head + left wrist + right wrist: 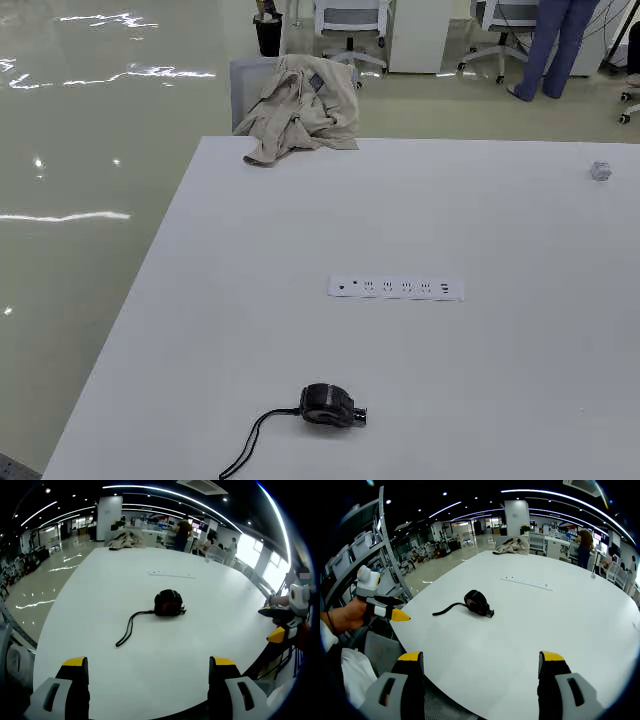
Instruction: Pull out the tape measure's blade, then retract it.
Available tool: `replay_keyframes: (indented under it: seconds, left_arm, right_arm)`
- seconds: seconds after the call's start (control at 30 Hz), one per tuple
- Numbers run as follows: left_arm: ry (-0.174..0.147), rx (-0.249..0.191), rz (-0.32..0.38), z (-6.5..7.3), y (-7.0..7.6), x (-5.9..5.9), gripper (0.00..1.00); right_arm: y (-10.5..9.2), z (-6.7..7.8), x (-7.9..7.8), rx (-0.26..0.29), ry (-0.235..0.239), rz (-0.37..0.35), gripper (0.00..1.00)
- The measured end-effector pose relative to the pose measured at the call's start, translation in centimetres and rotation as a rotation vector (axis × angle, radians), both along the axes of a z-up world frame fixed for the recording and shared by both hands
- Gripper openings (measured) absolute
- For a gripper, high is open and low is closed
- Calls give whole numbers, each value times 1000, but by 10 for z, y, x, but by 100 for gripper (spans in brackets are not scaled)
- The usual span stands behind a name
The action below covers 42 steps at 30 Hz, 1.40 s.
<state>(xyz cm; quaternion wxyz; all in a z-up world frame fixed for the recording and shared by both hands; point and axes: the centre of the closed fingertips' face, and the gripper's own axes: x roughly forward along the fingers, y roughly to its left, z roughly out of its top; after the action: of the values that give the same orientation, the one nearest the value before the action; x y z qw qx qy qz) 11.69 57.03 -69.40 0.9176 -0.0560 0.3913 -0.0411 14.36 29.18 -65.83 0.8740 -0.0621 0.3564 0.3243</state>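
Note:
A black tape measure [328, 405] lies near the front edge of the white table [500, 220], its blade in. Its black wrist strap [250, 445] trails off to the left. In the left gripper view the tape measure [168, 603] lies well ahead of my left gripper [148, 665], which is open and holds nothing. My right gripper [481, 657] is open too, short of the table edge, with the tape measure [477, 602] ahead of it. The left gripper [400, 615] also appears at the left of the right gripper view, held in a hand.
A white power strip [396, 288] lies flat mid-table. A beige jacket [300, 108] hangs over a chair at the far edge. A small shiny object [600, 171] sits at the far right. People and office chairs stand beyond the table.

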Motion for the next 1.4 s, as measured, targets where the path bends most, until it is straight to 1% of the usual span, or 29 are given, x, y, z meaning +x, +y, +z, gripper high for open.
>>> replay_keyframes:
  seconds: [0.3,0.43,0.67,0.83,0.9,0.97,1.03,1.1,1.3,1.4]
  left_arm:
    - [-6,-1,-2,2,2,0,97]
    - [-11,3,-3,3,7,1,97]
    - [-15,4,3,4,10,-1,97]
    - [-13,-1,0,1,9,-4,97]
    - [-7,-3,-7,1,7,-5,97]
    - [-12,1,-9,1,7,-4,97]
    - [-9,-6,-11,-1,5,-4,97]
    - [-11,0,-16,0,5,-3,97]
    - [-17,-6,-22,3,2,1,98]
    - [-17,-4,-26,3,1,2,98]
  right_arm:
    - [2,0,-1,-7,1,2,98]
    - [5,-1,-3,-10,-1,1,97]
    - [6,-3,-5,-17,-1,10,97]
    - [5,-3,-6,-20,-5,7,97]
    - [5,-3,-6,-23,-3,6,97]
    - [6,-3,-7,-20,-3,8,97]
    - [6,-6,-8,-26,0,11,97]
    - [6,-6,-7,-20,2,9,97]
    - [8,-9,-5,-27,4,20,97]
    - [8,-8,-2,-22,0,18,97]
